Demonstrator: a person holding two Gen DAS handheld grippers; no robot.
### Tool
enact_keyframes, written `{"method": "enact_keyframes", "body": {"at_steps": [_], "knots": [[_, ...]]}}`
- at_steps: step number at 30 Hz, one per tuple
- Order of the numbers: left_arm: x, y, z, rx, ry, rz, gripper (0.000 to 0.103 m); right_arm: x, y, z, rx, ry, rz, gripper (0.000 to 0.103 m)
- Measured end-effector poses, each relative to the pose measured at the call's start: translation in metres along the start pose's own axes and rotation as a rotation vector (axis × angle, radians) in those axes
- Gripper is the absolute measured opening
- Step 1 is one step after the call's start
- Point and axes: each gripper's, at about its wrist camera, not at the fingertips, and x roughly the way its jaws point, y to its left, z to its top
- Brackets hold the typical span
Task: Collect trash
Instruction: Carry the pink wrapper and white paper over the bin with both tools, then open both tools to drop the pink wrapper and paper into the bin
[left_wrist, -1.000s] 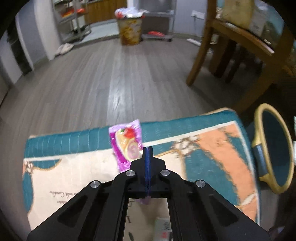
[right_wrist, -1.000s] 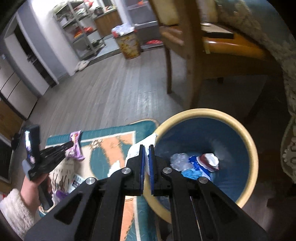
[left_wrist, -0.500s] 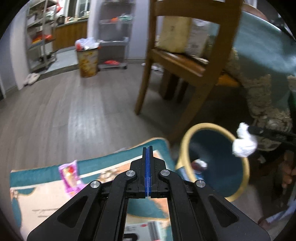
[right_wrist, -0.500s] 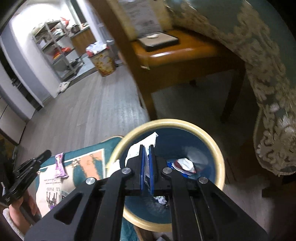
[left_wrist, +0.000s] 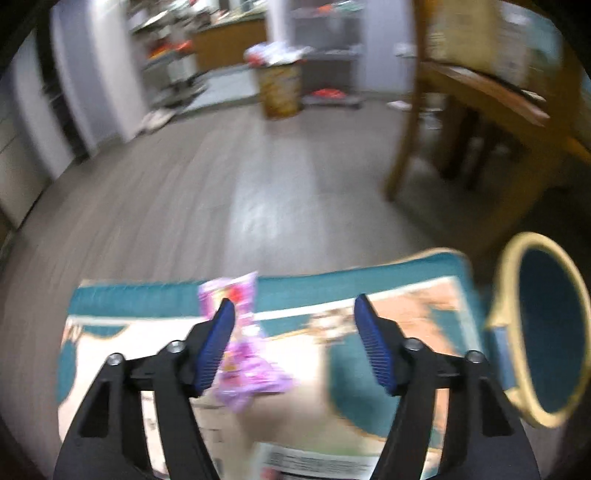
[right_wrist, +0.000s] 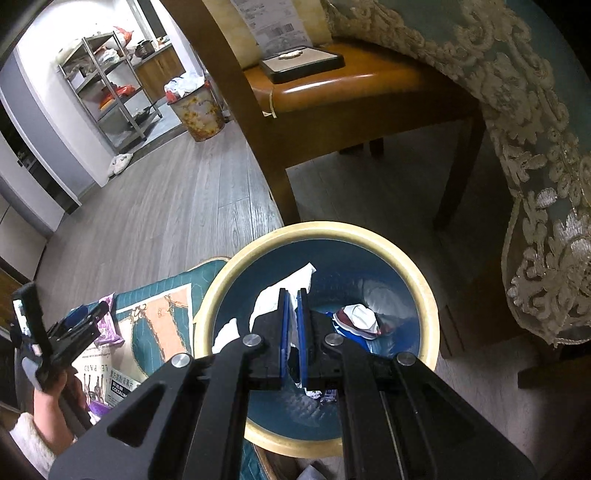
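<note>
Both differ: left gripper (left_wrist: 291, 325) spread, pink wrapper (left_wrist: 240, 332) beside left finger; right gripper (right_wrist: 292, 306) clamps tissue (right_wrist: 280, 295).

Two bins (right_wrist: 424, 291) (one chair (right_wrist: 354, 88)).

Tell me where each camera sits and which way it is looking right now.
Left wrist: on the left tool, jaws open, angled down across the rug at a purple wrapper; its two black fingers show; image blurred.
Right wrist: on the right tool, looking down into the trash bin, white tissue pinched between the pads; its fingers show, plus the person's left hand holding the left tool at the frame's left.
Shared: bin, rug, purple wrapper, wooden chair, flowered bin at the back.
</note>
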Motion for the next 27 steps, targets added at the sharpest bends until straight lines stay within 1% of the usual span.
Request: {"method": "enact_keyframes", "body": {"at_steps": [2, 6, 8, 9, 10, 11, 12, 15, 16, 17, 19, 20, 21, 22, 23, 25, 27], "knots": [[0.015, 0.017, -0.003, -0.034, 0.046, 0.036, 0.069, 0.003, 0.001, 0.000, 0.003, 0.008, 0.003, 0.004], [0.042, 0.036, -0.011, -0.080, 0.158, 0.003, 0.069, 0.006, 0.005, -0.001, -0.010, 0.015, 0.000, 0.004], [0.050, 0.042, -0.015, -0.098, 0.190, -0.035, 0.049, 0.006, 0.004, 0.000, -0.009, 0.015, -0.002, 0.004], [0.051, 0.043, -0.013, -0.095, 0.195, -0.047, 0.042, 0.006, 0.003, 0.000, -0.008, 0.015, -0.006, 0.004], [0.048, 0.042, -0.012, -0.080, 0.180, -0.050, 0.036, 0.007, 0.003, 0.000, -0.007, 0.015, -0.007, 0.004], [0.043, 0.036, -0.008, -0.048, 0.163, -0.062, 0.028, 0.007, 0.002, 0.000, -0.004, 0.014, -0.008, 0.004], [0.039, 0.029, -0.004, -0.021, 0.146, -0.074, 0.024, 0.007, 0.001, 0.000, -0.004, 0.015, -0.010, 0.004], [0.010, -0.004, 0.011, 0.061, 0.050, -0.151, 0.023, 0.007, -0.002, 0.001, 0.004, 0.016, -0.020, 0.004], [-0.007, -0.022, 0.018, 0.102, 0.000, -0.208, 0.023, 0.007, -0.003, 0.001, 0.006, 0.018, -0.025, 0.004], [-0.019, -0.035, 0.021, 0.129, -0.031, -0.251, 0.023, 0.008, -0.004, 0.001, 0.008, 0.021, -0.034, 0.004], [-0.041, -0.063, 0.023, 0.189, -0.079, -0.355, 0.023, 0.009, -0.008, 0.000, 0.009, 0.027, -0.048, 0.004], [-0.055, -0.082, 0.021, 0.234, -0.099, -0.413, 0.023, 0.010, -0.010, 0.000, 0.014, 0.031, -0.053, 0.004], [-0.065, -0.100, 0.017, 0.282, -0.101, -0.479, 0.023, 0.010, -0.012, -0.001, 0.019, 0.033, -0.057, 0.004], [-0.071, -0.111, 0.013, 0.315, -0.099, -0.516, 0.023, 0.009, -0.014, -0.001, 0.026, 0.035, -0.062, 0.004], [-0.079, -0.130, 0.007, 0.370, -0.092, -0.551, 0.023, 0.009, -0.016, -0.001, 0.031, 0.036, -0.064, 0.004], [-0.085, -0.151, -0.004, 0.433, -0.078, -0.592, 0.023, 0.008, -0.020, -0.002, 0.042, 0.036, -0.067, 0.004], [-0.085, -0.168, -0.018, 0.479, -0.064, -0.601, 0.023, 0.007, -0.024, -0.002, 0.051, 0.037, -0.074, 0.004]]}}
